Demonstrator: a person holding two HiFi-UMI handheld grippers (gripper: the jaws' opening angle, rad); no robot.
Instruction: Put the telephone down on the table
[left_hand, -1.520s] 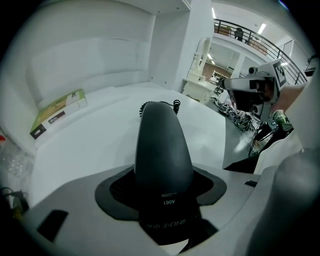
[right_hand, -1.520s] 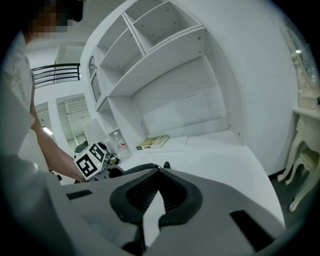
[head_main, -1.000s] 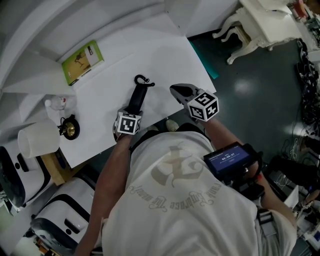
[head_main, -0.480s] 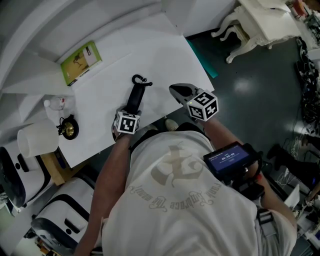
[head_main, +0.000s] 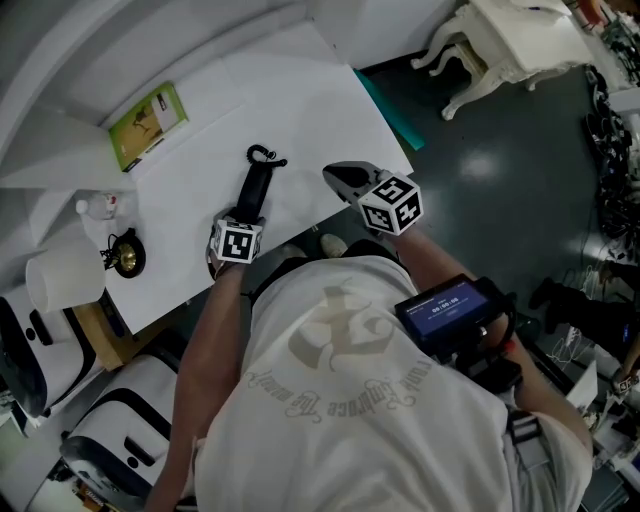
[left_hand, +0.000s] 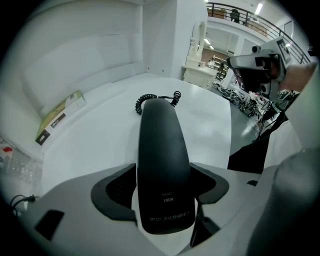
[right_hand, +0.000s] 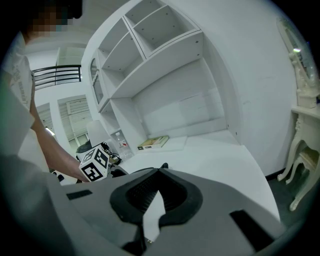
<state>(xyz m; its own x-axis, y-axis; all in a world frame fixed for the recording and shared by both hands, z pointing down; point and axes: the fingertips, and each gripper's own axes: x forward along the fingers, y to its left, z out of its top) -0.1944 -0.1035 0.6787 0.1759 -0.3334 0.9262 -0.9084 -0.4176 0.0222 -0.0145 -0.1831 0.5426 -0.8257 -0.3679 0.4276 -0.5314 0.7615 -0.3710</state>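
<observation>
Now your left tool (left_hand: 162, 192) is opening its jaws around the black telephone (left_hand: 160, 140), which lies on the white bench (head_main: 310, 110), cord toward twelve o'clock. Your right tool (right_hand: 150, 207), at its three o'clock, is closed and empty.

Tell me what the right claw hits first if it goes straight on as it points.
Probably the phone's coiled cord, whose black tip peeks just over the shut right claw; depth is unclear, so it may pass above. Beyond it lies the book.
</observation>
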